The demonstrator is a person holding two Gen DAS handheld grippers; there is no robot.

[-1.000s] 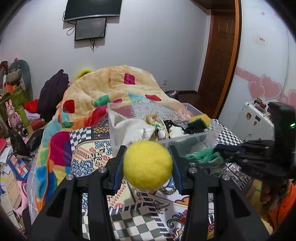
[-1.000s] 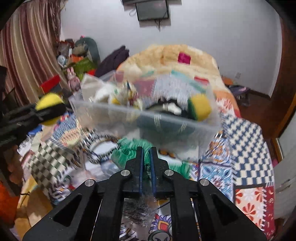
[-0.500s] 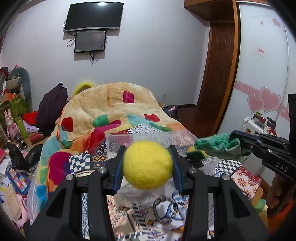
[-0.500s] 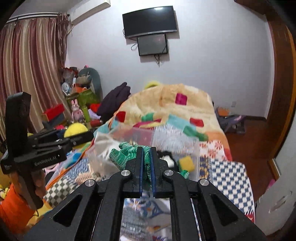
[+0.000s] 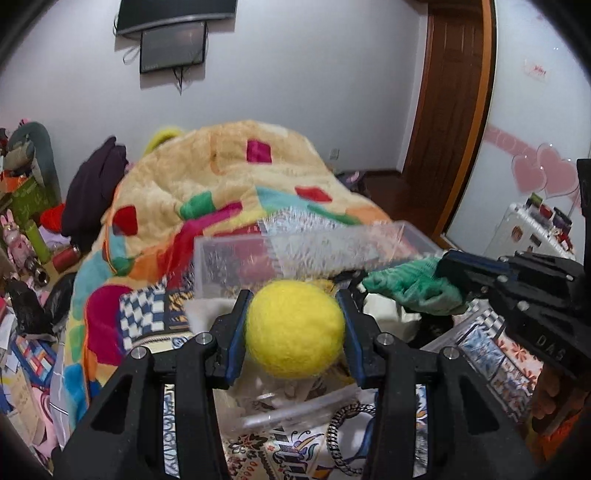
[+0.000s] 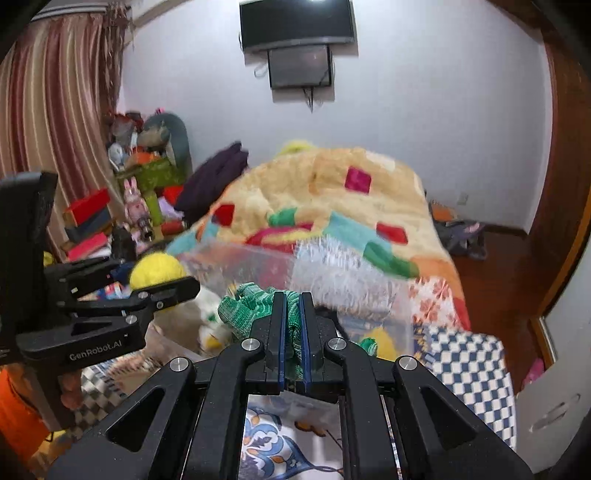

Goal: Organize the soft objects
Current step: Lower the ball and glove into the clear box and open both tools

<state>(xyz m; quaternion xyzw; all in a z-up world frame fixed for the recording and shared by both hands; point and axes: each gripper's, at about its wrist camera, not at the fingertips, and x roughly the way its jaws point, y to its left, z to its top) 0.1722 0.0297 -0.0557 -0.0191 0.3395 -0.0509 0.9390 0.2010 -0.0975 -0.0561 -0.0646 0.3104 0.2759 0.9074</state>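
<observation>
Left gripper (image 5: 295, 328) clenches a yellow felt ball (image 5: 294, 328); right gripper (image 6: 291, 332) pinches a green knit glove (image 6: 251, 306). Both hover over the clear plastic bin (image 5: 229, 258) on the bed, partly filled; these two await dropping.

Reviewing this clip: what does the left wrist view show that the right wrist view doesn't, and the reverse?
Only the left wrist view shows the white cabinet with small items on top, below pink heart decals.

Only the right wrist view shows the striped curtain and the stacked red boxes.

Both show the left gripper shut on the yellow felt ball, the right gripper pinching the green knit glove, the clear plastic bin and the wall TV.
</observation>
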